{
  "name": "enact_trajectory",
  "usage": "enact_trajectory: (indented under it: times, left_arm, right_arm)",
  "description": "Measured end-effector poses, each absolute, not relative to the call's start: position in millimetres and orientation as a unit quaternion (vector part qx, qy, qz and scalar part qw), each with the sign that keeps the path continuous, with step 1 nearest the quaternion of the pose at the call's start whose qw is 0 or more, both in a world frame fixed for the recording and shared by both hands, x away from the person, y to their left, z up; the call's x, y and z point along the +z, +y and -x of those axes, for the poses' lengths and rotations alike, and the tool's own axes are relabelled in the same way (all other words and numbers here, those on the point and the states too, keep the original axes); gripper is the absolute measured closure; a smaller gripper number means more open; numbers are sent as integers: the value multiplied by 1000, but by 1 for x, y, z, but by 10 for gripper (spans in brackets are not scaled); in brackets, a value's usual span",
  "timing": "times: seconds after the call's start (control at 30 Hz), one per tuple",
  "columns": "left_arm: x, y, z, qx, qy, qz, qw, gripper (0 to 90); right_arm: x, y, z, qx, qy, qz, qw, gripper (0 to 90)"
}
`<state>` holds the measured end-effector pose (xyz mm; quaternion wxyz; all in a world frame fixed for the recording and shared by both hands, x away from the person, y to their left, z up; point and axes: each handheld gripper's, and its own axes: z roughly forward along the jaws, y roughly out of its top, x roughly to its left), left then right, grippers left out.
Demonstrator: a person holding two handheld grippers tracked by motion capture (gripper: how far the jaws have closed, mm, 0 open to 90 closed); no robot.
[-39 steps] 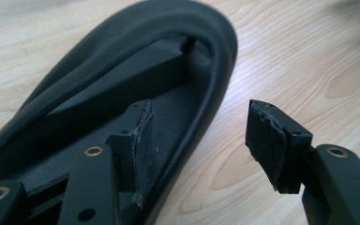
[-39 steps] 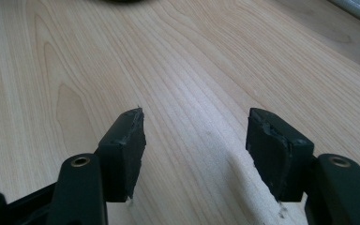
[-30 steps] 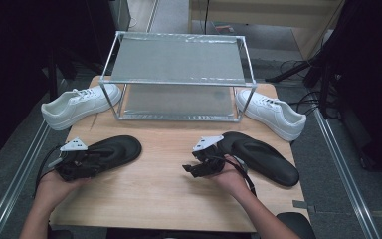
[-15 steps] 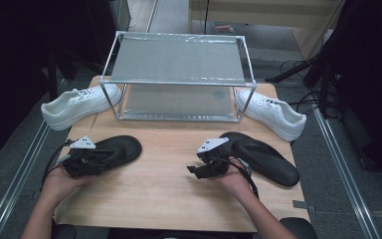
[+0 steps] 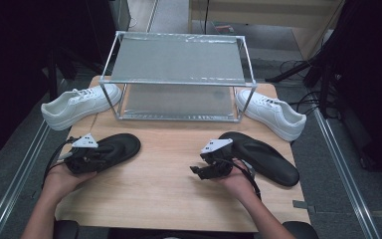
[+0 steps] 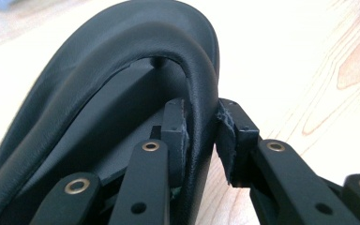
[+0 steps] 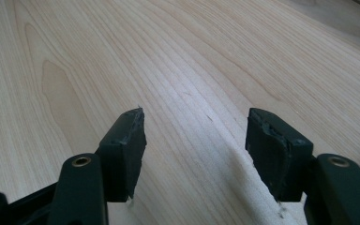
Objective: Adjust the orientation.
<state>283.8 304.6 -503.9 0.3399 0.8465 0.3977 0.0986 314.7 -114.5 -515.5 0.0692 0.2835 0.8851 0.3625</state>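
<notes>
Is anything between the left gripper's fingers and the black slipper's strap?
Nothing visible: the left gripper has just been closing, its fingers straddling the black slipper's strap, one inside and one outside.

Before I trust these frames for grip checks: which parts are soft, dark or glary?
High view: surroundings nearly black, table evenly lit. Left gripper view: strap sharp, table corners washed out and blurred. Right gripper view: pads sharp, far wood grain soft.
</notes>
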Motion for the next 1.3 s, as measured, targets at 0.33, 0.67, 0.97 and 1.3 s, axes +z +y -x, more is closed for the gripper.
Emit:
enact_trajectory:
  times: [0.33, 0.67, 0.97, 1.3]
  left_arm:
    - [-493, 301, -289, 123, 410, -836, 343, 774]
    - [-478, 285, -295, 132, 401, -837, 348, 779]
    - [-464, 264, -300, 129, 393, -847, 335, 787]
    - [-454, 235, -312, 90, 405, -853, 315, 793]
  right_arm:
    - [-516, -120, -312, 363, 882, -293, 70, 391]
    - [-516, -128, -309, 369, 875, -304, 74, 391]
    - [-516, -133, -305, 372, 870, -313, 77, 389]
    - [-513, -137, -303, 397, 859, -314, 69, 388]
